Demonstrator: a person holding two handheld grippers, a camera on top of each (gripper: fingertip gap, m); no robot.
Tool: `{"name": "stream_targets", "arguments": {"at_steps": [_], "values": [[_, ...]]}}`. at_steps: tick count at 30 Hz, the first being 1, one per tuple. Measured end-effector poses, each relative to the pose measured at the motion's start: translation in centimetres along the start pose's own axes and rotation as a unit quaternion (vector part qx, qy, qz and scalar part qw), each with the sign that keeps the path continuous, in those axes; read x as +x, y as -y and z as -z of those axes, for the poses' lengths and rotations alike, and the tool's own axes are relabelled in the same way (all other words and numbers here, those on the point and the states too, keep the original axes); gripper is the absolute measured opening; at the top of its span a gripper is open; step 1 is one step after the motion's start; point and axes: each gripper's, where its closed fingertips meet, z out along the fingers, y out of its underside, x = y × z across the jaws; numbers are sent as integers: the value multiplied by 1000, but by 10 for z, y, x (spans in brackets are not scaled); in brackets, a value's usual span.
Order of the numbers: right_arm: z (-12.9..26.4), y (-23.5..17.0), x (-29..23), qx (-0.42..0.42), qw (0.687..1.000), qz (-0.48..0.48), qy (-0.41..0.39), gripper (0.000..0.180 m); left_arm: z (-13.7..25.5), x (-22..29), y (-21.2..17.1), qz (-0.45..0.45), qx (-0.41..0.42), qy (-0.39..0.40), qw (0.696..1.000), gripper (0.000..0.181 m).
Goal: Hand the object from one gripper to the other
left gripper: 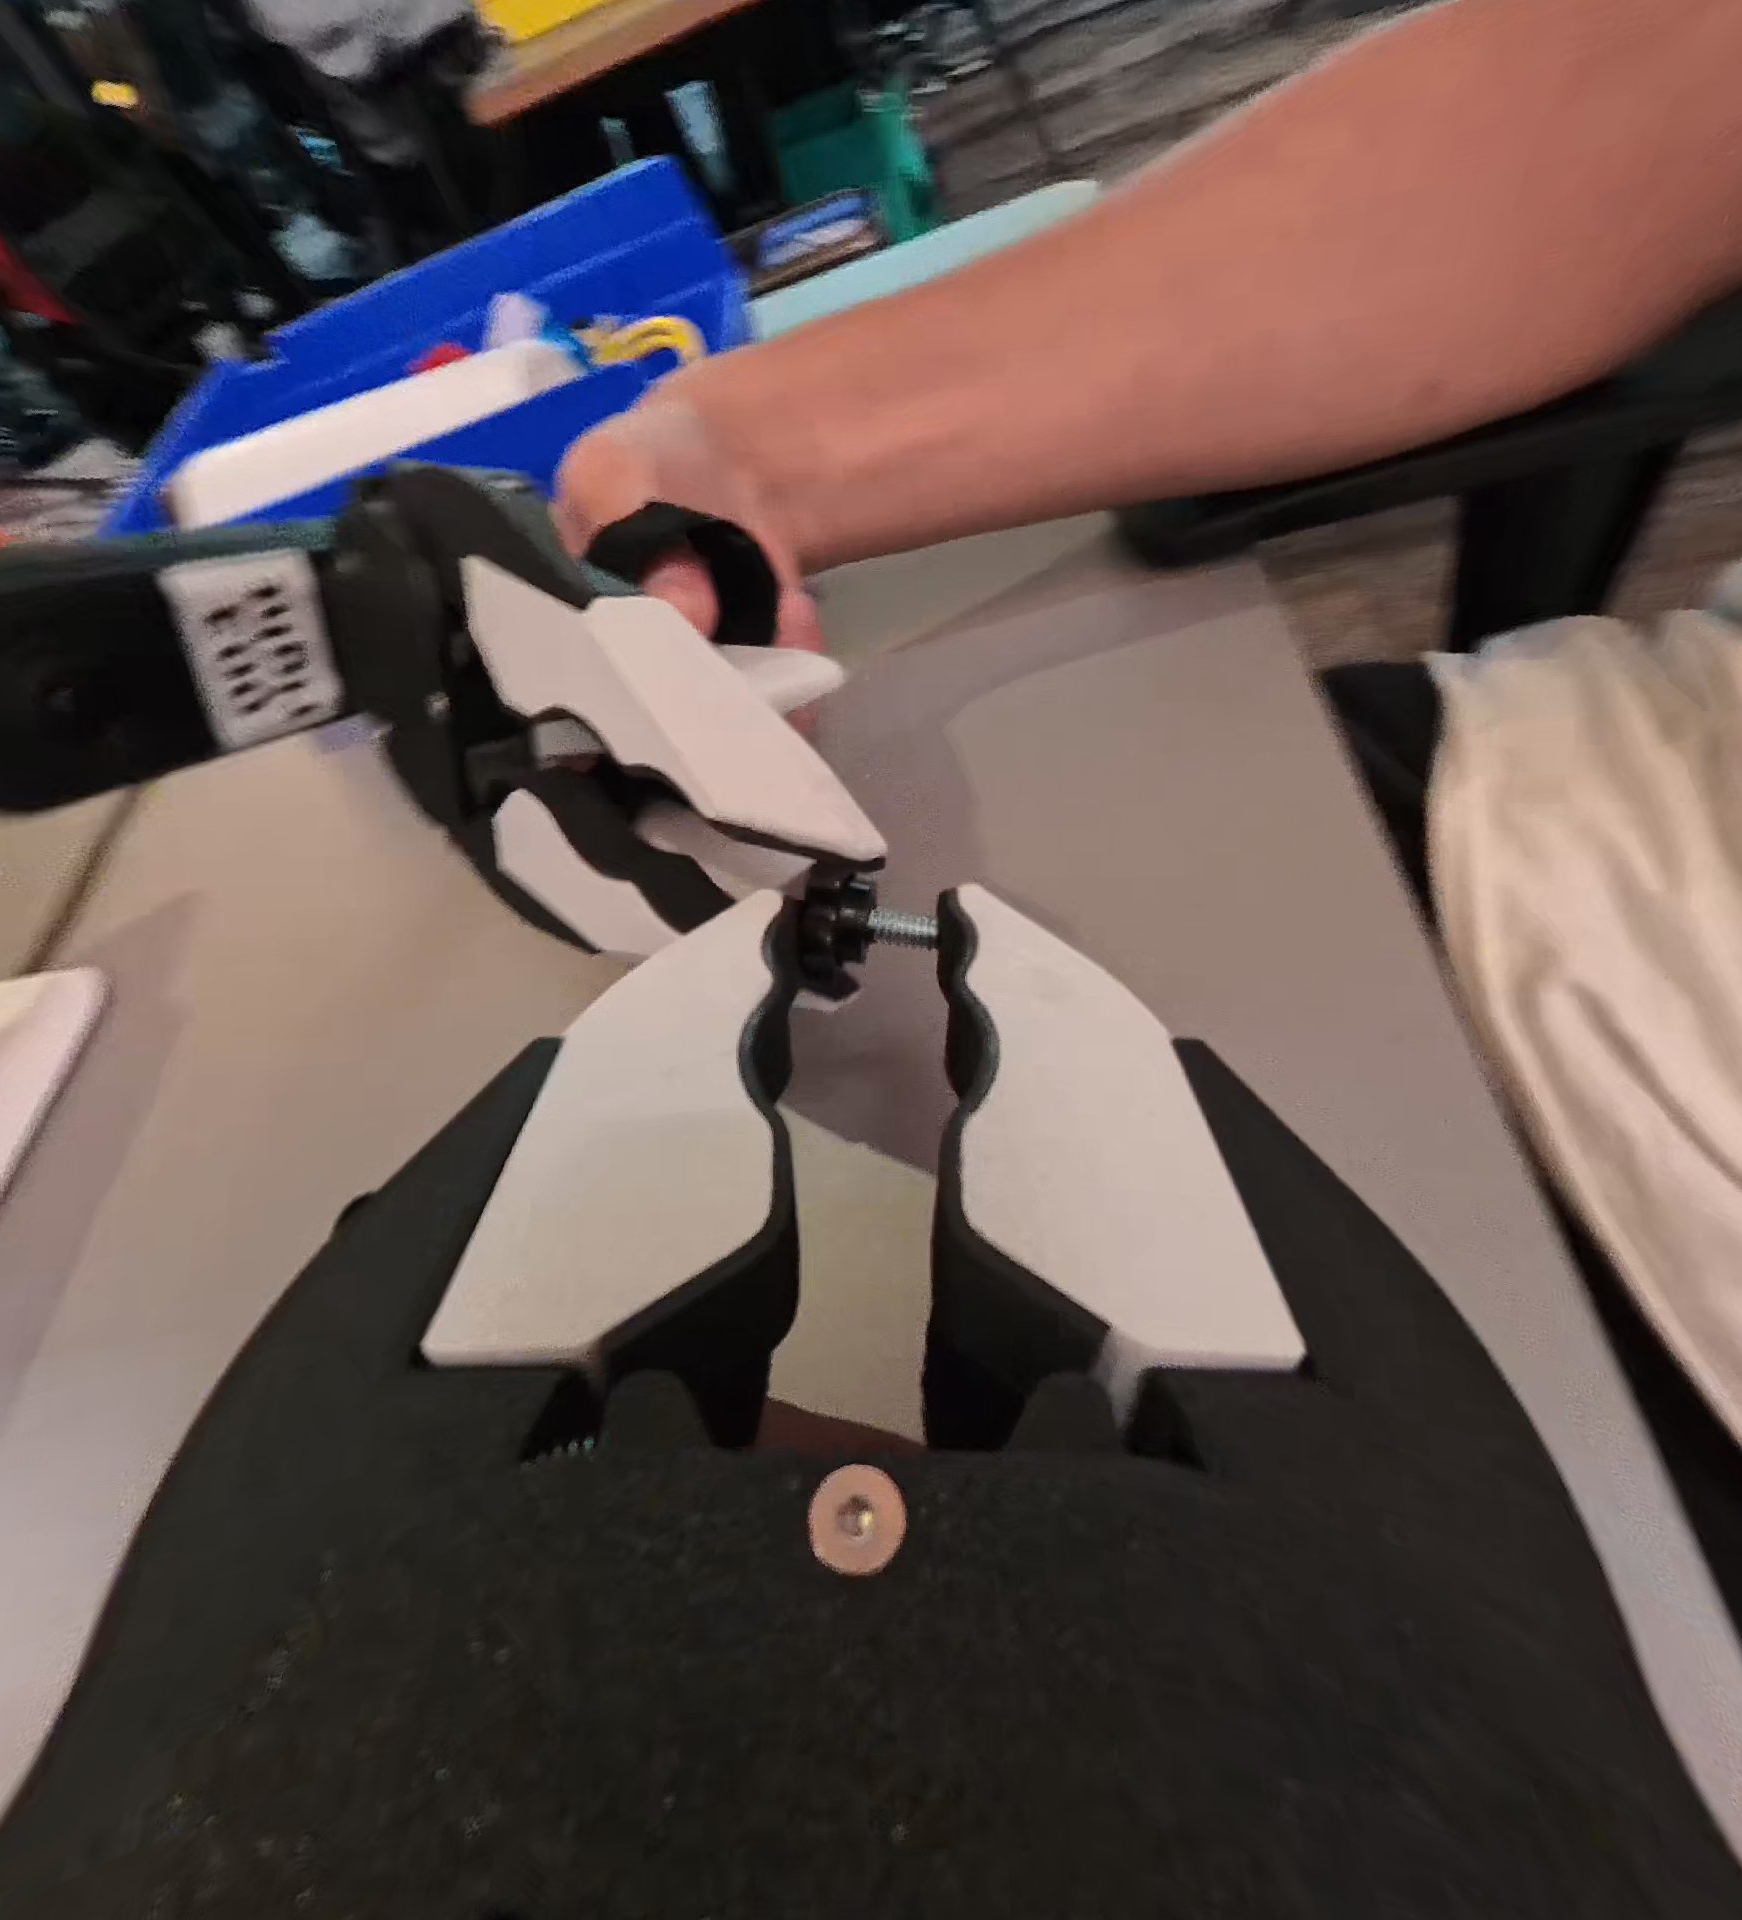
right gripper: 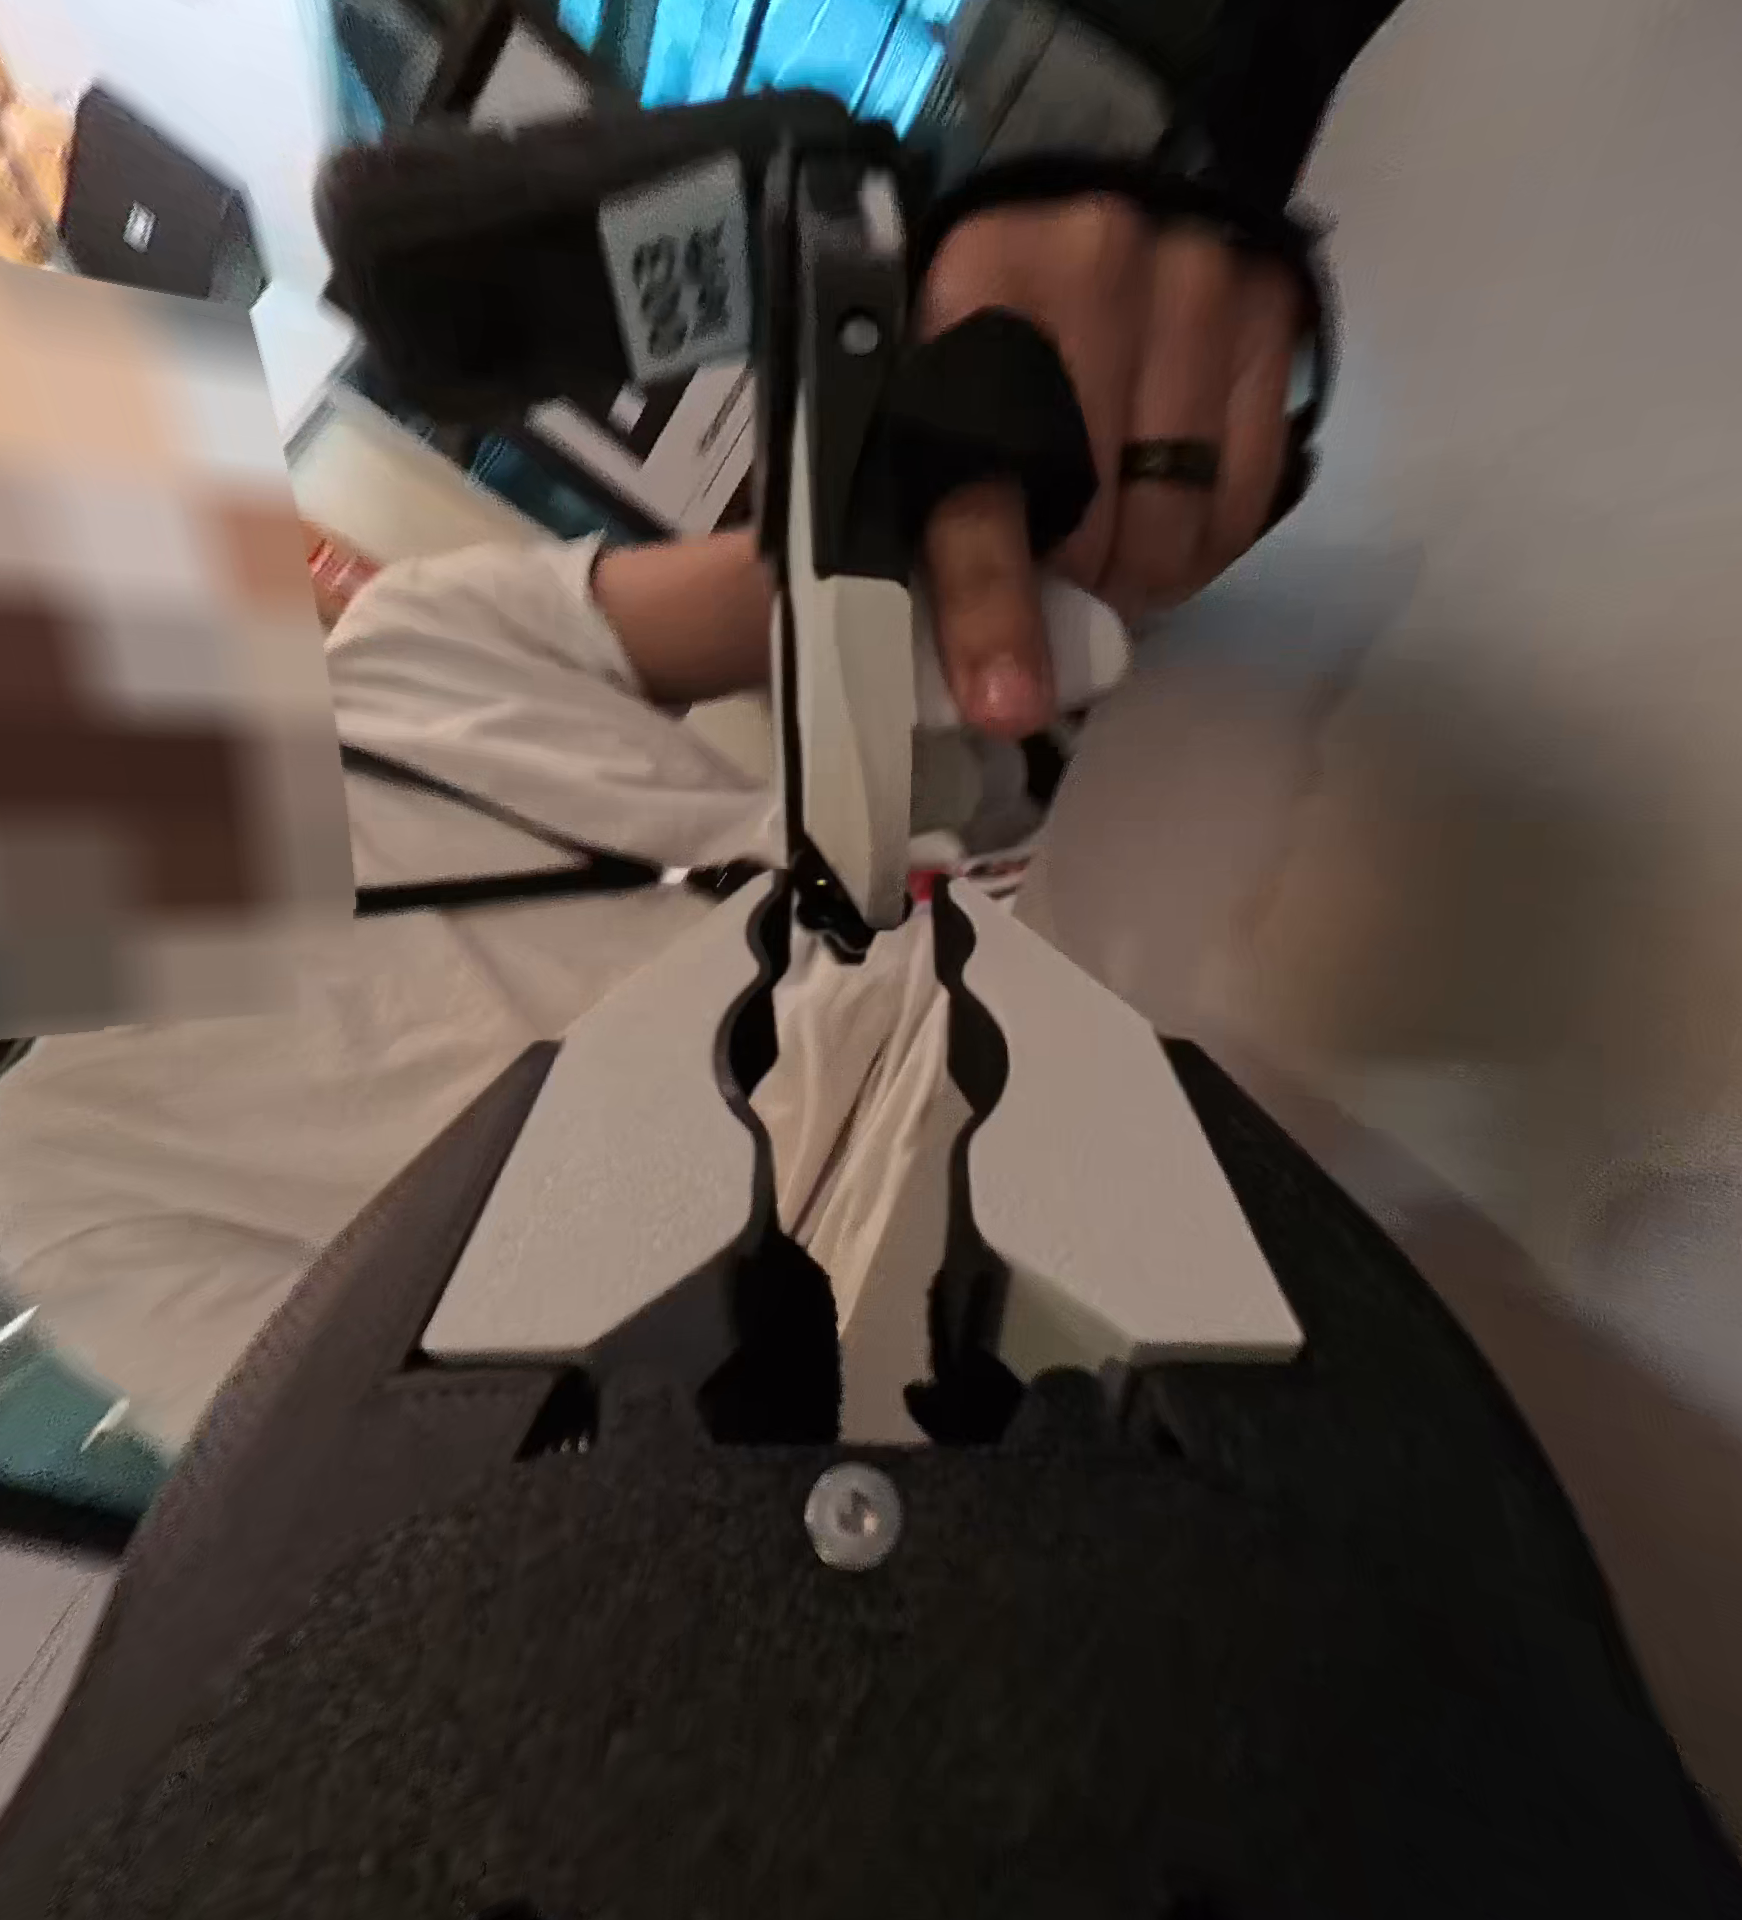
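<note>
**Q:** What is shown by the left wrist view alone?

**A:** A single thumbscrew [left gripper: 836,935] is seen spanning the tips of the left gripper [left gripper: 862,925], above the grey desk [left gripper: 1106,779]. Its black knurled knob is pressed to one finger and the end of its bright threaded shank to the other, so the screw is clamped lengthwise. The right gripper [left gripper: 836,868] is seen entering from the picture's left, with its tips at the knob. One glossy blue bin [left gripper: 576,260] is shown behind it, holding blurred small items.

**Q:** And by the right wrist view?

**A:** The left gripper is presented edge-on, as a thin blade descending between the right gripper's parted fingers. Only a dark scrap of the knob can be made out there, and the thread is hidden. Whether the right gripper is clenched on the knob cannot be told. One dark ring [right gripper: 1168,462] is shown on the left hand [right gripper: 1158,364].

**Q:** How are shapes and numbers noted?

**A:** Two grippers are counted, each with two matt pale fingers. The fingers have black scalloped inner edges and are set in a grainy black body. One black strap loop is worn on the trigger finger of each hand.
</note>
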Motion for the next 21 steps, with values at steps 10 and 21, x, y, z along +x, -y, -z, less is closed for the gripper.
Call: {"name": "stream_targets", "arguments": {"at_steps": [10, 21], "values": [[91, 86, 85, 303, 900, 56, -308, 39, 40, -112, -62, 35, -111, 298, 947, 25], [48, 104, 83, 254, 836, 221, -433, 40, 51, -126, -74, 3, -152, 355, 922, 25]]}}
